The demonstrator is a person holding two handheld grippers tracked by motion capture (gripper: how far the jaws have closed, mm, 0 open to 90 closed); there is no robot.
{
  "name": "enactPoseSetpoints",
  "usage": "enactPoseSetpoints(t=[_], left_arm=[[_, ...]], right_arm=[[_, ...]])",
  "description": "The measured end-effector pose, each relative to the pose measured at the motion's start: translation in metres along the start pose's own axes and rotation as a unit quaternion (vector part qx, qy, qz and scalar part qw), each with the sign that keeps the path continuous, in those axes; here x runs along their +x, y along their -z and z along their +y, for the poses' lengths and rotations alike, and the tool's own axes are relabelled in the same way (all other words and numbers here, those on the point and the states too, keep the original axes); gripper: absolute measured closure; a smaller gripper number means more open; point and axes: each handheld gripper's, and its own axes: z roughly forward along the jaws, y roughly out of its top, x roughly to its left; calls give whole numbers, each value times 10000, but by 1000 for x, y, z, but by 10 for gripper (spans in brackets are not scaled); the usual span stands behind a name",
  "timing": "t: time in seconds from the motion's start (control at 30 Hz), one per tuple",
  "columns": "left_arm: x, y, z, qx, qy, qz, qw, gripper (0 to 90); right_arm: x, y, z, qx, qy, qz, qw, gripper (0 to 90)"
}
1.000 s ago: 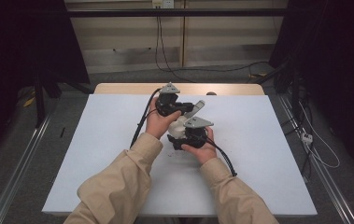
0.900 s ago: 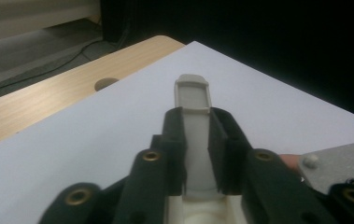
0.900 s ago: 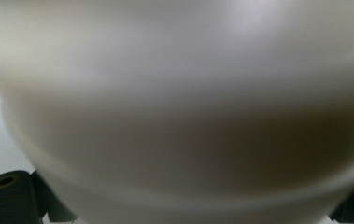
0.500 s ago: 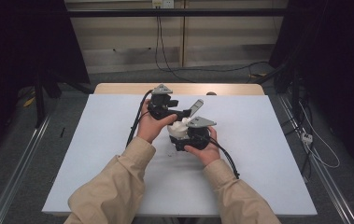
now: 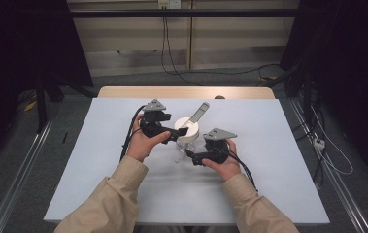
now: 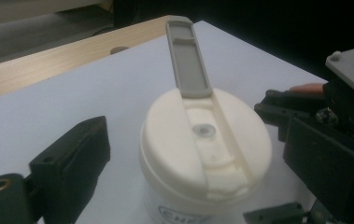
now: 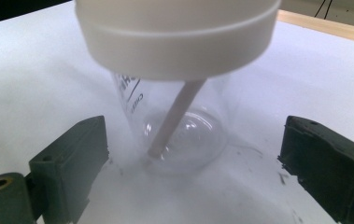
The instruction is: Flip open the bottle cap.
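- 1 clear plastic cup [image 7: 179,126], printed lettering on its side
- 1 white lid [image 6: 206,140] on that cup
- 1 grey flip tab [image 6: 188,58] on the lid, standing up
- 1 straw [image 7: 174,116] inside the cup
- 2 handheld grippers: left gripper [image 5: 177,135], right gripper [image 5: 190,156]
- 4 black jaws total, two per gripper
- 2 grey three-cornered plates, one atop each gripper
- 2 hands, 2 beige sleeves
- 1 white table [image 5: 278,145]
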Motion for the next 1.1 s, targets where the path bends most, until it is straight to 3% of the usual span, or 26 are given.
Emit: enactPoseSetpoints(t=[0.33, 0.57, 0.87, 1.1], left_arm=[[-1, 26, -31, -35, -63, 81, 9999, 60], [5, 40, -55, -5, 36, 147, 9999, 56], [13, 58, -79, 30, 77, 244, 9997, 56], [20, 69, -96, 67, 95, 334, 9994, 58]], right_arm=[[-5, 32, -12, -16, 36, 10, 10000, 72], [-6, 51, -21, 13, -23, -47, 10000, 72], [-11, 66, -32, -30, -149, -74, 9999, 76], [-14, 73, -36, -57, -82, -152, 9998, 75]])
